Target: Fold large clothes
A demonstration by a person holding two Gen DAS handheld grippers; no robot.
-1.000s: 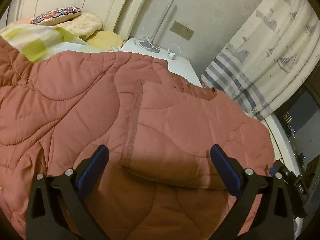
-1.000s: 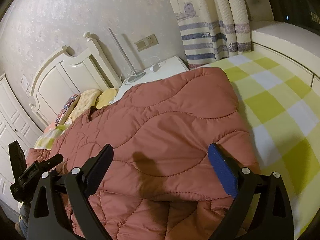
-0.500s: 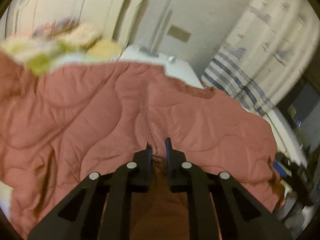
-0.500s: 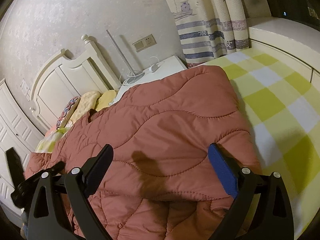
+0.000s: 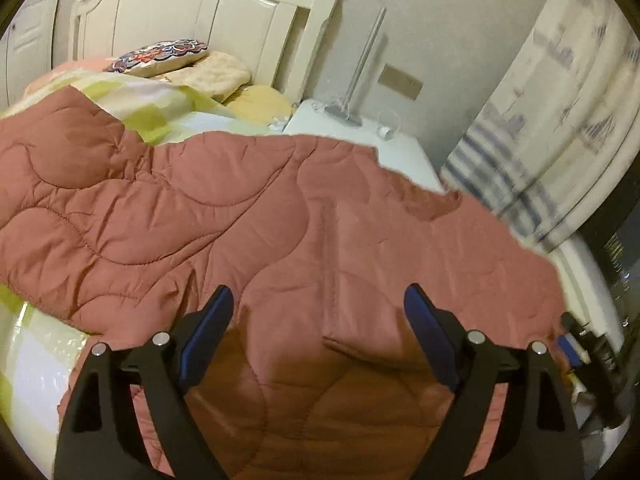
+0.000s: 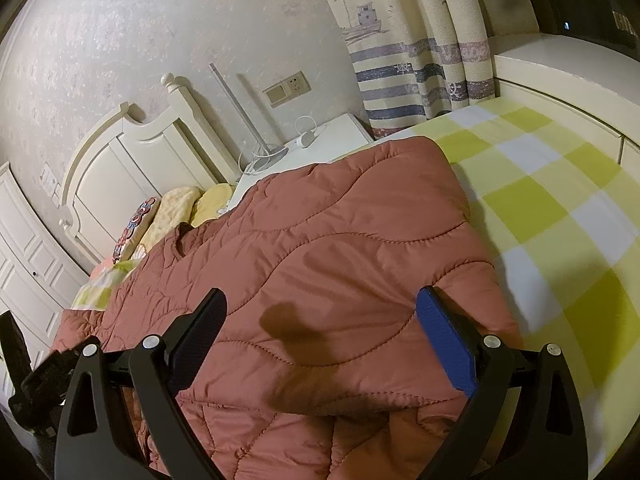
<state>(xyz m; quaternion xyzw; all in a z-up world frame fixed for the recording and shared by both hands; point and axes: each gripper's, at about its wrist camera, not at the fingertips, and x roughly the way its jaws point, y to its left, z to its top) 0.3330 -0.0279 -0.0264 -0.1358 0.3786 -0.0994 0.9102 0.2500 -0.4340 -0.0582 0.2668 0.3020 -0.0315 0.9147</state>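
Observation:
A large rust-pink quilted garment (image 5: pixel 248 216) lies spread and partly folded on the bed; it also shows in the right wrist view (image 6: pixel 344 256), with a folded upper layer over a lower one. My left gripper (image 5: pixel 318 308) is open and empty, hovering just above the garment near its centre seam. My right gripper (image 6: pixel 322 316) is open and empty above the folded layer's near edge. The left gripper's body shows at the lower left of the right wrist view (image 6: pixel 36 380).
The bed has a yellow-and-white checked sheet (image 6: pixel 560 208). Pillows (image 5: pixel 200 68) lie against the white headboard (image 5: pixel 192 8). A white nightstand (image 5: pixel 384 148) with a lamp pole (image 5: pixel 360 64) stands beside the bed. Striped curtains (image 6: pixel 416 72) hang at the right.
My left gripper was open, shut on the garment's seam half a second ago, and is open again and drawn back. My right gripper stayed open and shifted only slightly.

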